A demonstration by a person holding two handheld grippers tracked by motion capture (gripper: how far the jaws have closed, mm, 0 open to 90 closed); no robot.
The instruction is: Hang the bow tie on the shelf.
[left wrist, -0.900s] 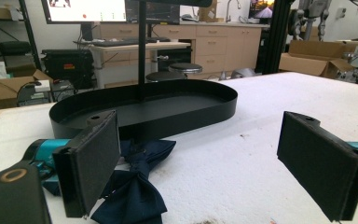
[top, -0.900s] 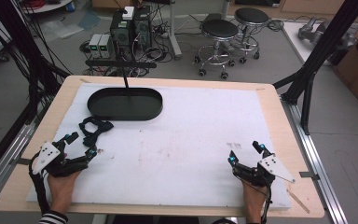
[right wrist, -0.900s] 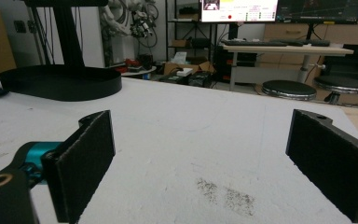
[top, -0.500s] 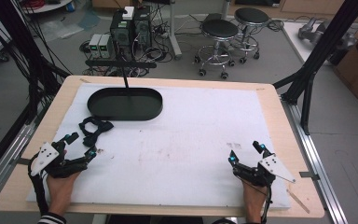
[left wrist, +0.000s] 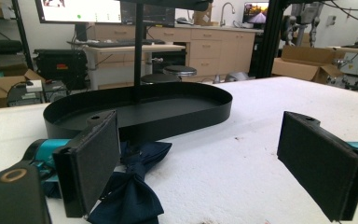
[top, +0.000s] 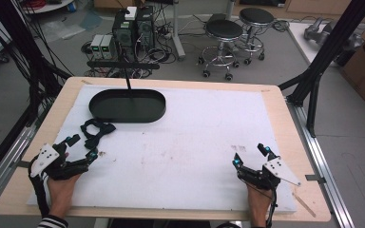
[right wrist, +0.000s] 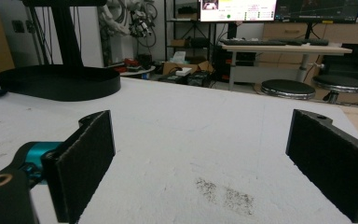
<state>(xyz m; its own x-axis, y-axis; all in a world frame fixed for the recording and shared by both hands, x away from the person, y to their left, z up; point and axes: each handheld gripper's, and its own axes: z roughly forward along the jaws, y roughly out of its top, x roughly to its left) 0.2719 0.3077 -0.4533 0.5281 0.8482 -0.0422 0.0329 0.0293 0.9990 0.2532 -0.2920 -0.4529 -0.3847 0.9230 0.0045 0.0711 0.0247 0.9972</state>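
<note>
Nothing has moved since the earlier frames: both of your hands rest where they were.

High view: your left tool (top: 78,148) sits released, just short of the bow tie (top: 96,131), which lies ahead and slightly right of it, between the tool and the black tray (top: 126,105). Your right tool (top: 251,156) is well apart, also released.

Left gripper view: the bow tie (left wrist: 133,186) is dark navy, crumpled, soft, beside the left jaw.

Right gripper view: jaws spread over bare counter (right wrist: 205,140).

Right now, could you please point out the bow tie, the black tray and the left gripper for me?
bow tie (left wrist: 135,196), left gripper view, on its navy wing.
black tray (top: 159,110), high view, on its right rim.
left gripper (top: 82,147), high view, between its fingertips.
</note>
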